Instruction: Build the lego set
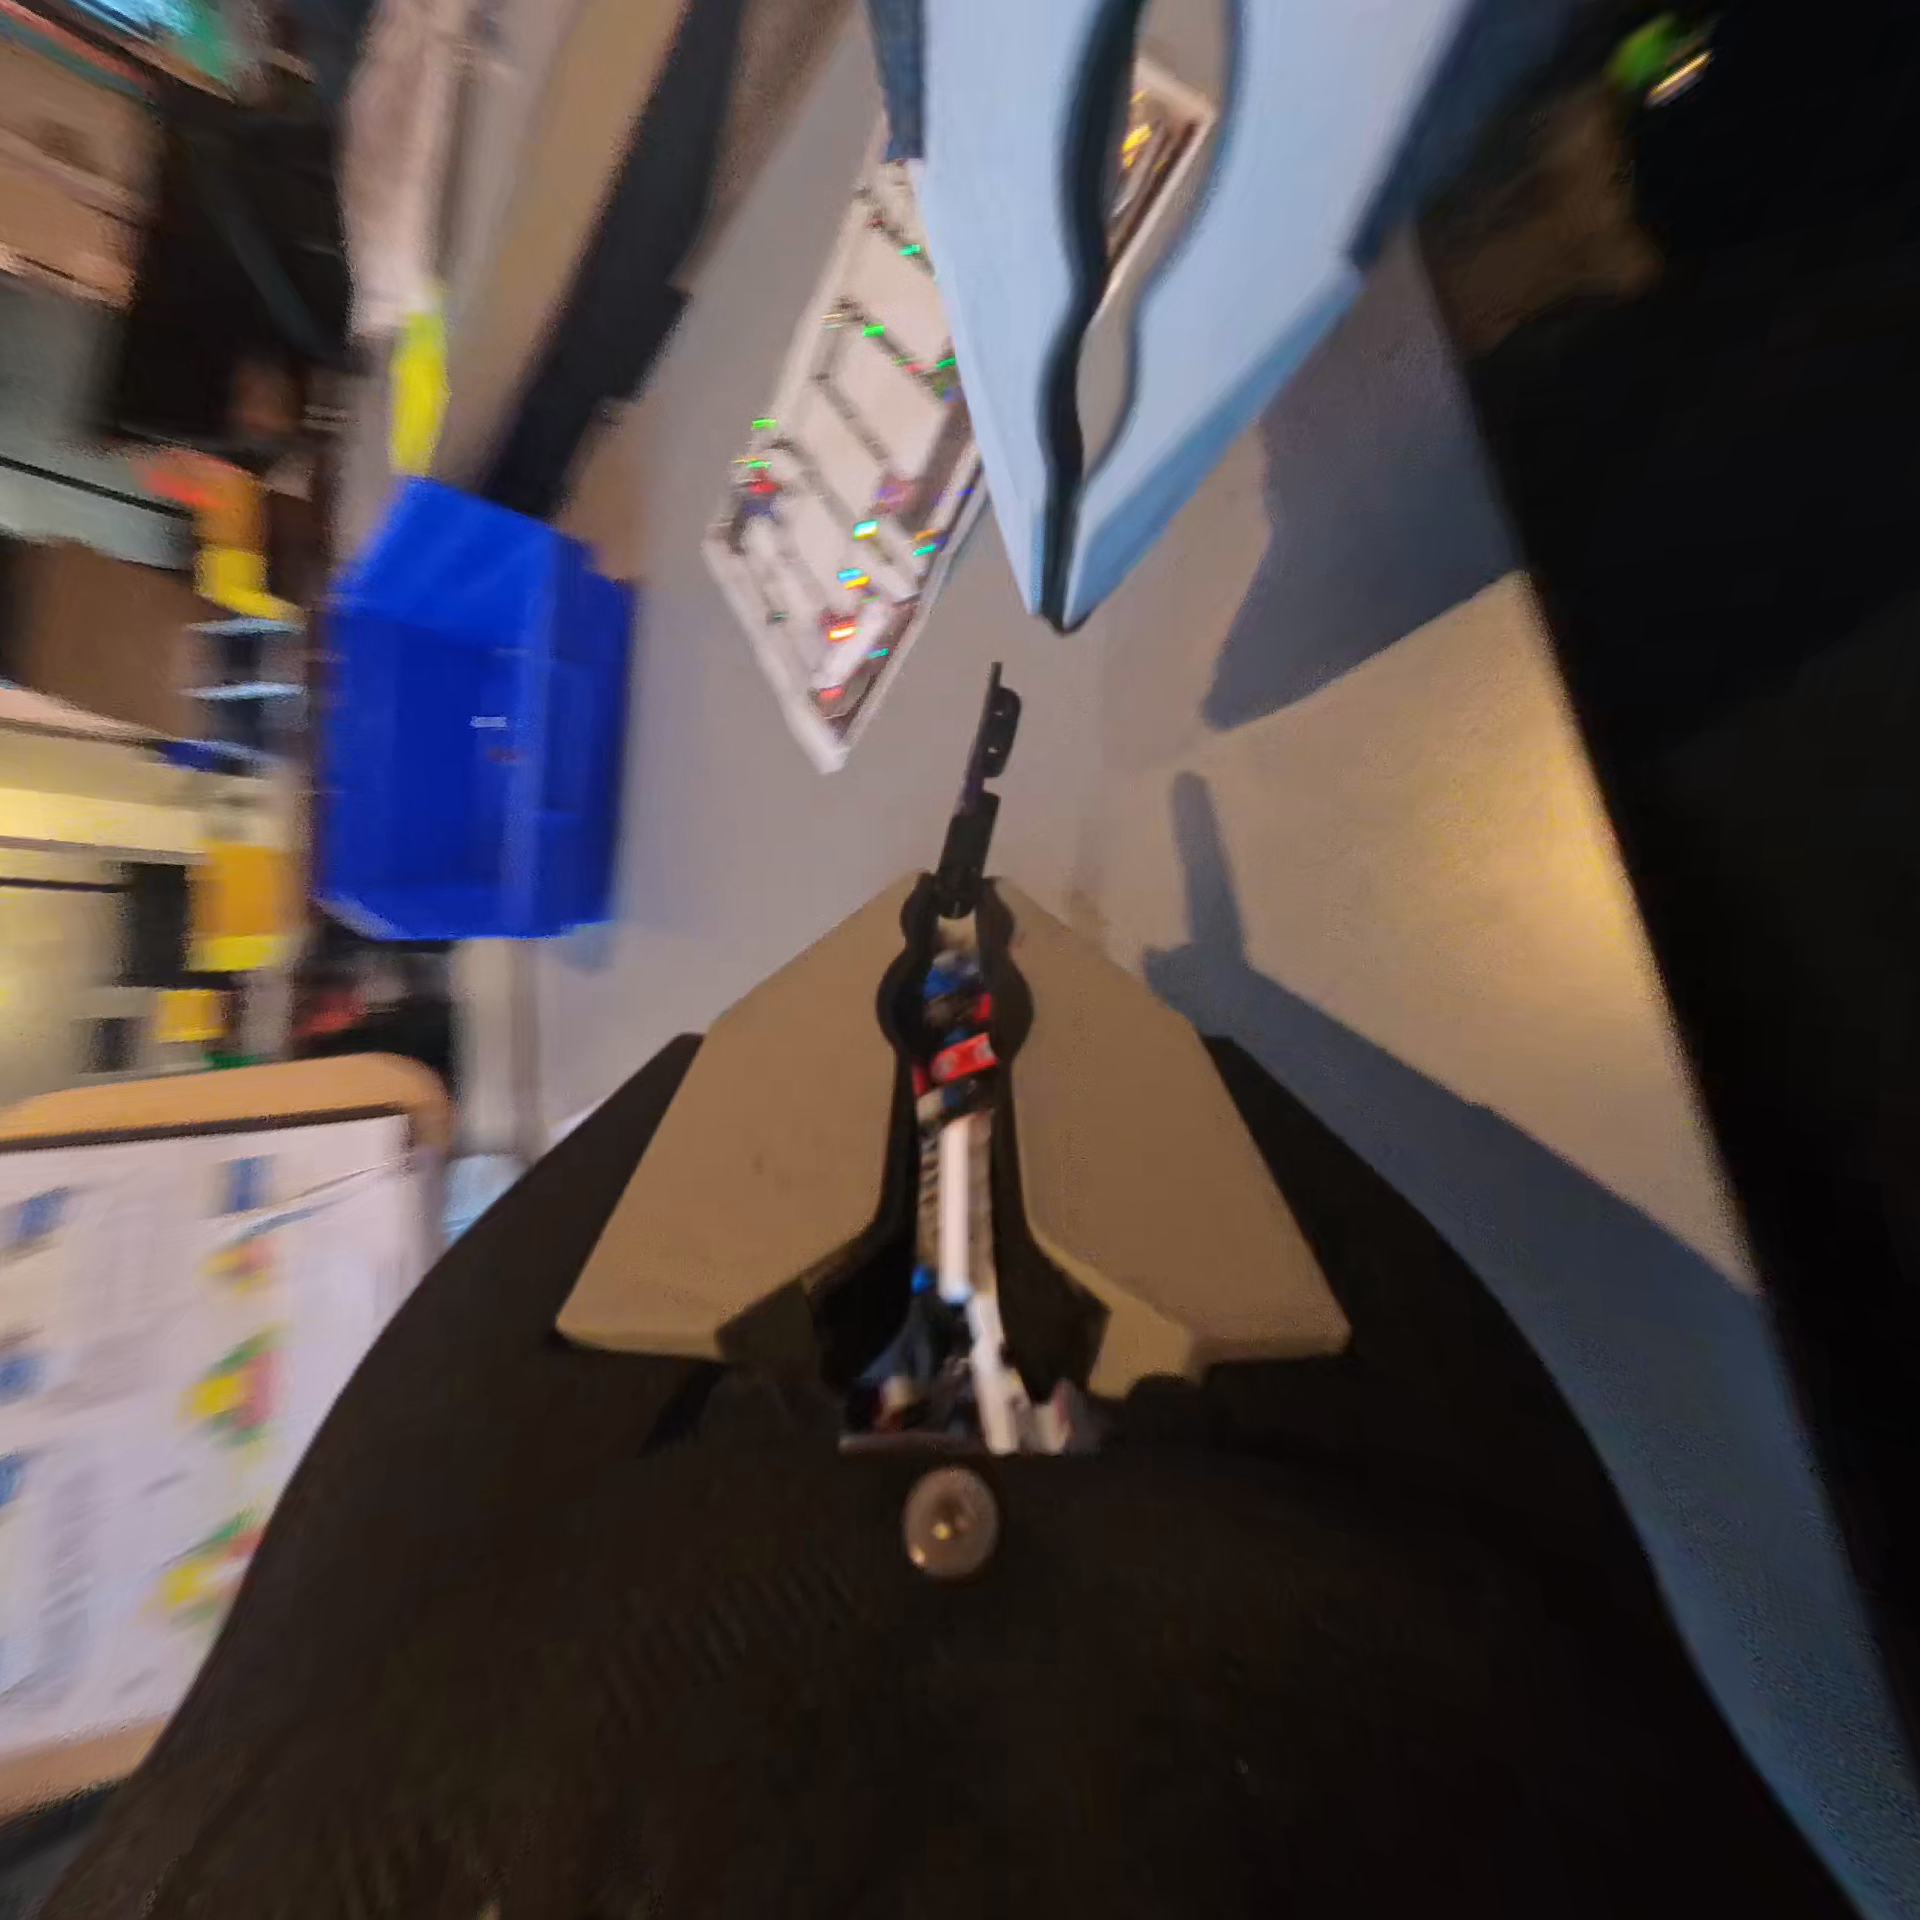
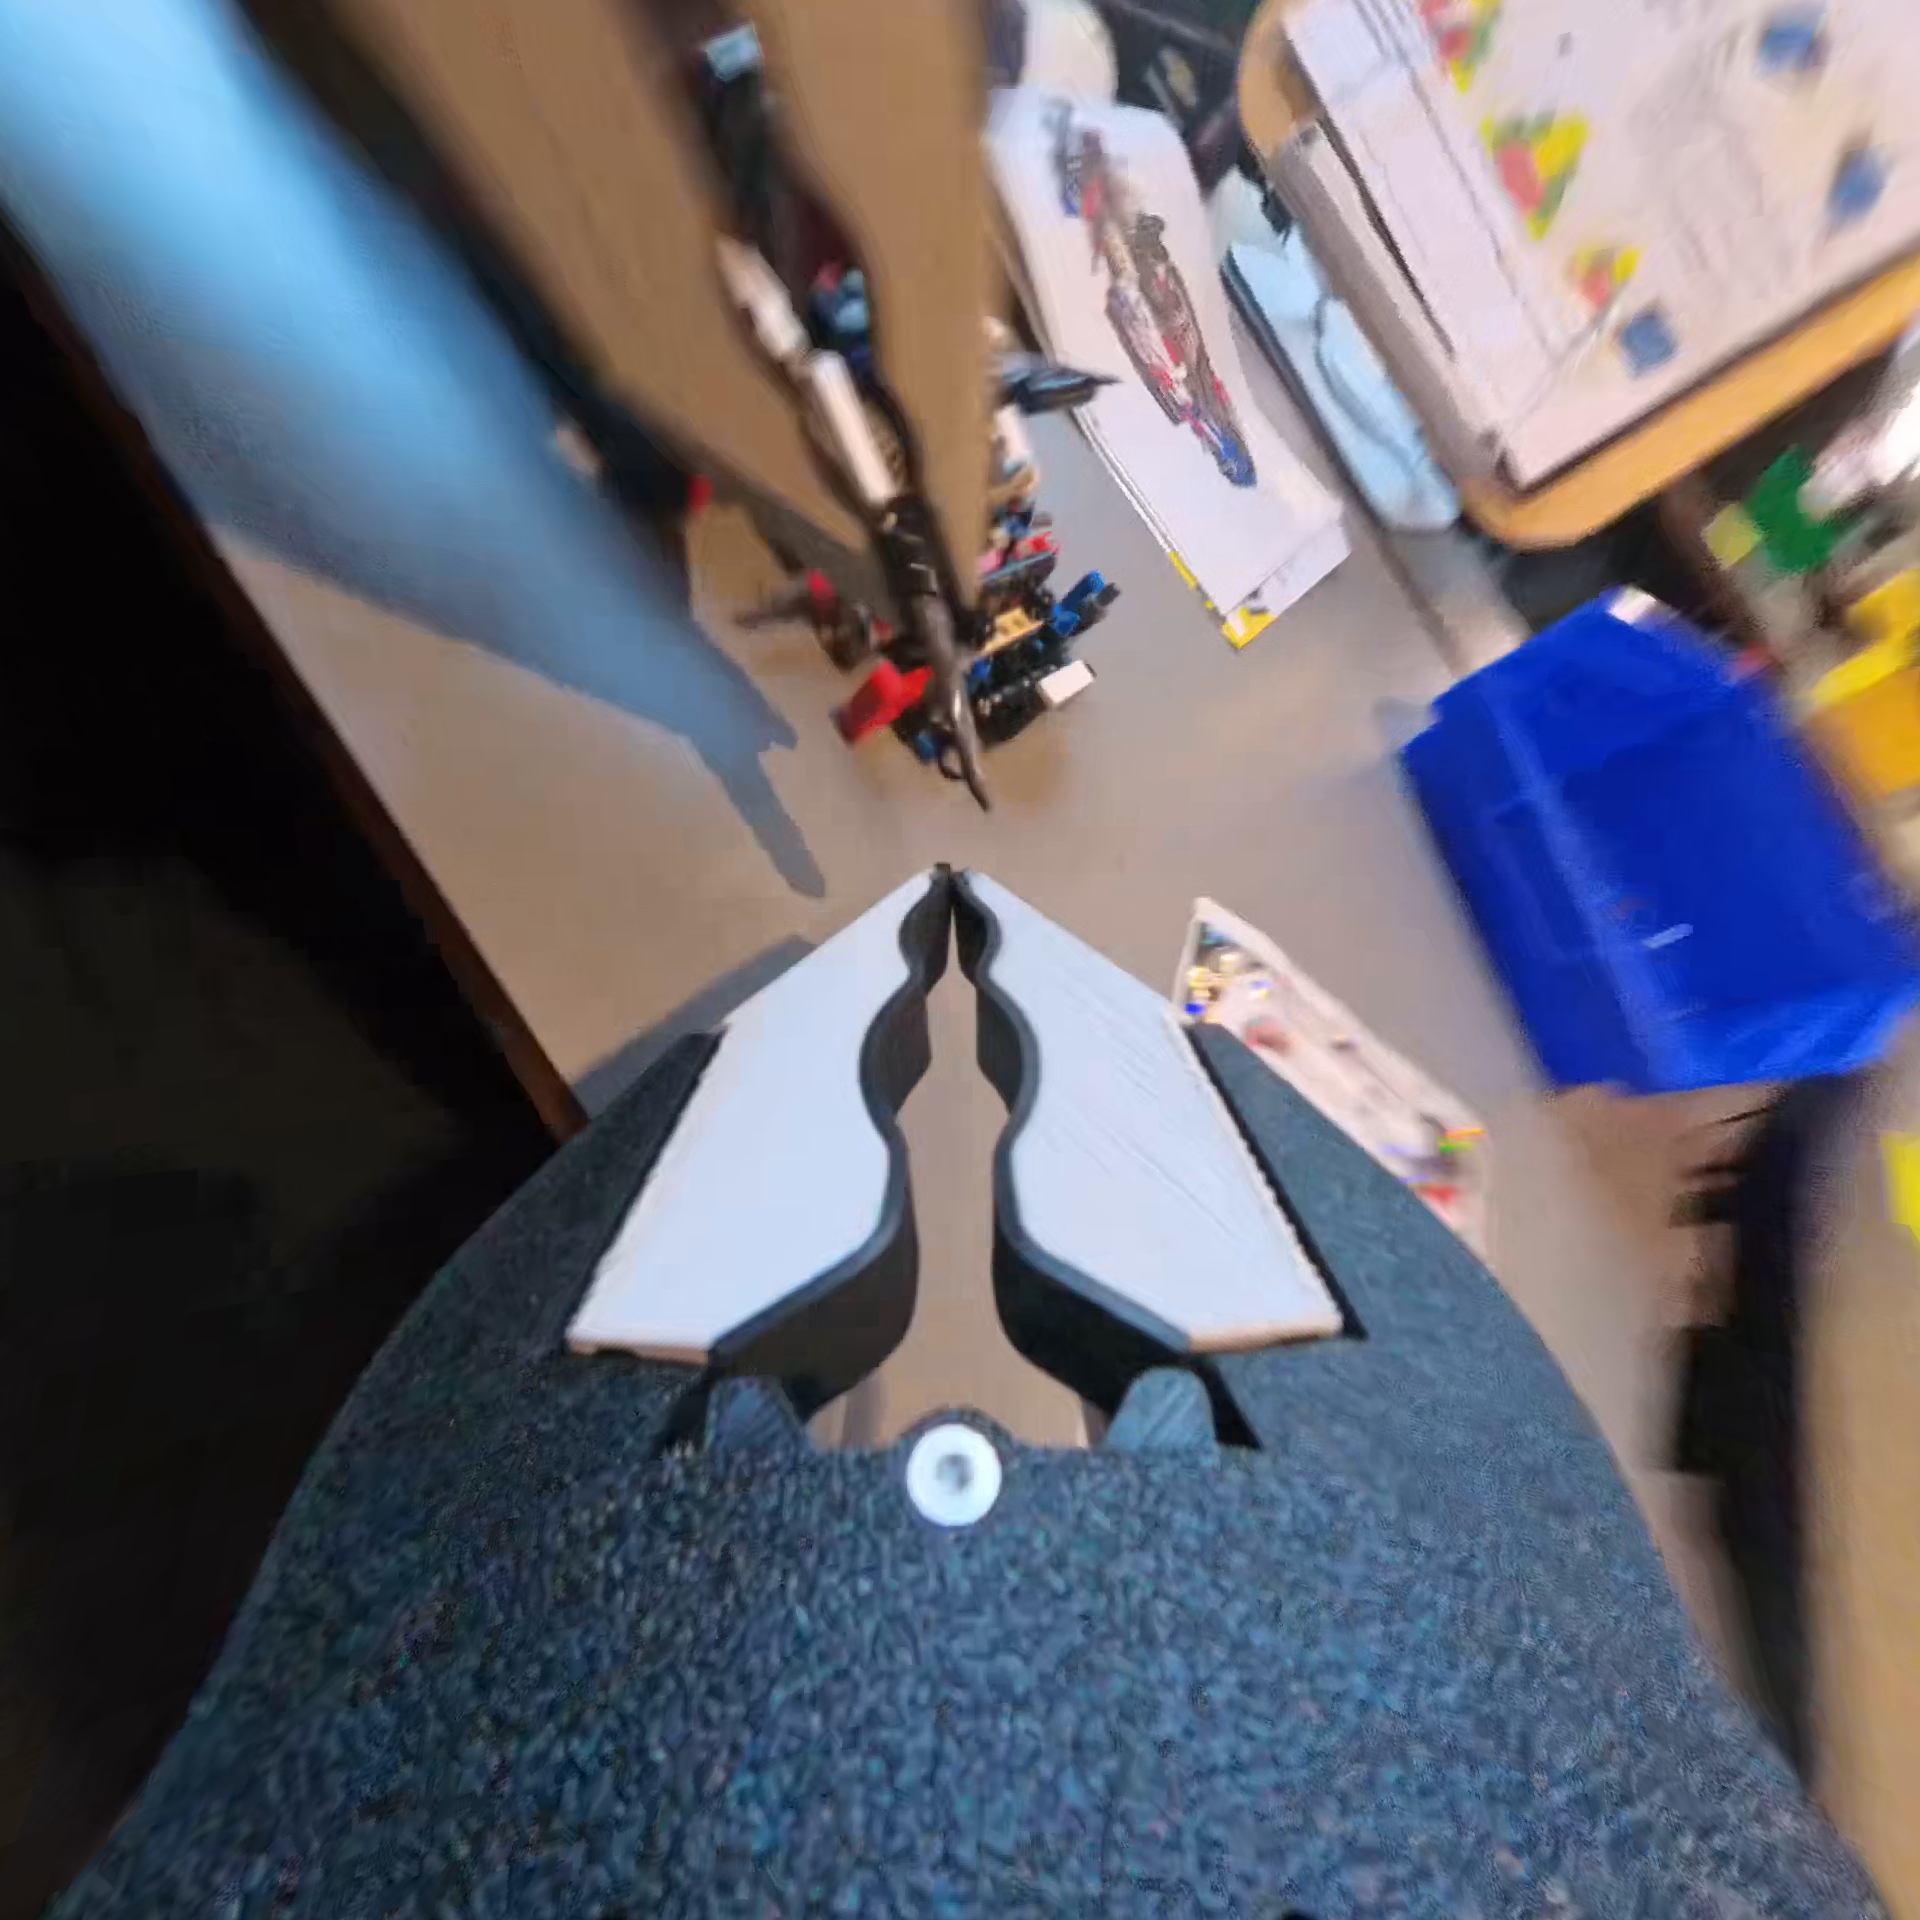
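My left gripper (image 1: 957, 891) is shut on a thin black lego piece (image 1: 982, 769) that sticks out forward past the fingertips. The right wrist view shows this gripper coming down from the top, with the black piece (image 2: 951, 696) pointing down in front of the lego build (image 2: 1023, 649). The build is a cluster of black, red and blue parts on the table (image 2: 623, 831). It also shows between my left fingers (image 1: 956, 1039). My right gripper (image 2: 948, 878) is shut, with its pads together and nothing plain between them. It also hangs at the top of the left wrist view (image 1: 1060, 613).
A blue bin (image 2: 1662, 831) stands at the right; it also shows in the left wrist view (image 1: 468, 707). A white parts tray (image 2: 1340, 1060) lies near it (image 1: 862, 499). An instruction booklet (image 2: 1164, 343) lies beyond the build. The table's edge runs along the left (image 2: 416, 894). Tip to tip, the grippers are about 5 cm apart.
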### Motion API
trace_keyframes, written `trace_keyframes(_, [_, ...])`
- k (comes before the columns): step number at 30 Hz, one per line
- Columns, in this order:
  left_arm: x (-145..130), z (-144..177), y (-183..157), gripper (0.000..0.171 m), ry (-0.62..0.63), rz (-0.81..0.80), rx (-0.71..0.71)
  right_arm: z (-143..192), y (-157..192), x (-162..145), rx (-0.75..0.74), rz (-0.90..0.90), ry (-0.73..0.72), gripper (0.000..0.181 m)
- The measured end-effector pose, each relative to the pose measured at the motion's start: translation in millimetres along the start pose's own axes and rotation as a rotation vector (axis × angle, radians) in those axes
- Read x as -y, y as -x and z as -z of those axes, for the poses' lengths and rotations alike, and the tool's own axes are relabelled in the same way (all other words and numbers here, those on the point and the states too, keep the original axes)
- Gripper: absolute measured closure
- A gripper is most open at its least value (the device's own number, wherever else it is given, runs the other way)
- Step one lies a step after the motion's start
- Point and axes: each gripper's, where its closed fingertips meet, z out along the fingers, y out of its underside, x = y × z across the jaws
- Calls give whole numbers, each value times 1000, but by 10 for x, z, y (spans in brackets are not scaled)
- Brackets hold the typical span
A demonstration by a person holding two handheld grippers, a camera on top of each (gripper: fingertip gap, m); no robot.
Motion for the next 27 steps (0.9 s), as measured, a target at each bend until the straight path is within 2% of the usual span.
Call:
trace_keyframes(2, [-50,168,130,168,-14,-116,170,-20,-41,125,125,-349,-62,181])
trace_keyframes(3, [-58,256,190,168,-29,-181,256,-16,-29,229,234,-535,-110,179])
trace_keyframes(6, [-77,431,257,167,-48,-327,422,81,-31,671,646,-1069,-304,156])
trace_keyframes(8, [-37,517,256,167,-81,-368,479,64,-66,797,788,-1264,-358,158])
trace_keyframes(9, [-44,542,265,167,-82,-371,498,24,-57,808,806,-1299,-360,165])
trace_keyframes(13, [-105,602,286,167,-95,-356,535,-41,-37,900,838,-1345,-389,172])
trace_keyframes(14, [-108,618,290,168,-103,-355,545,-66,-33,891,833,-1346,-377,180])
trace_keyframes(27, [-151,584,325,168,-118,-341,587,-120,-137,852,788,-1315,-387,181])
